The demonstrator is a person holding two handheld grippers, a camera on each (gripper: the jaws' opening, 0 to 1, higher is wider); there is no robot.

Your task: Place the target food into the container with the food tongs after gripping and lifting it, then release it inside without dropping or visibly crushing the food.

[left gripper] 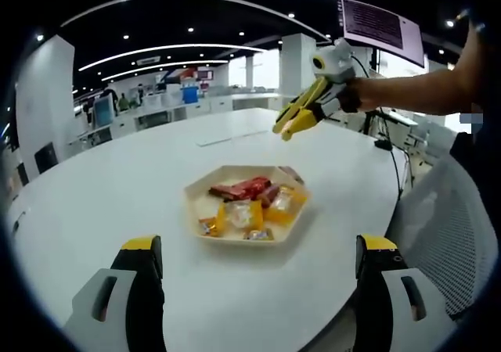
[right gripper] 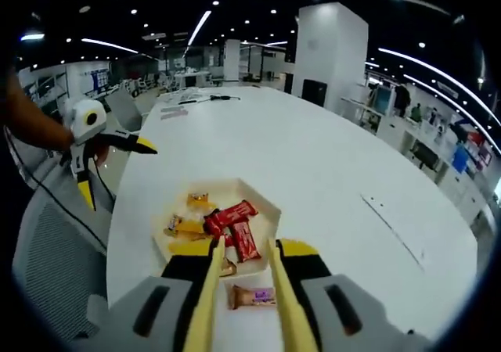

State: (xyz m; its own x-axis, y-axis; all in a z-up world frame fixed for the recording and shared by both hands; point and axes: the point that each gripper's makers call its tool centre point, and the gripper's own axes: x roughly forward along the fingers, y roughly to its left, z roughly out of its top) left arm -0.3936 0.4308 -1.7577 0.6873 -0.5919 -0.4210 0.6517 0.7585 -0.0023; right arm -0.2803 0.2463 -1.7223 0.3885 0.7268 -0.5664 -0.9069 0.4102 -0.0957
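Though blurry, perhaps hexagonal tray (left gripper: 291, 228)

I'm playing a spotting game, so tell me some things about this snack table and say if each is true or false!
1. The tray holds red bars. True.
2. The left gripper has its jaws shut. False: they stand wide open.
3. The right gripper holds yellow tongs. True.
4. The table is black. False: it is white.
5. One wrapped candy lies on the table outside the tray. True.
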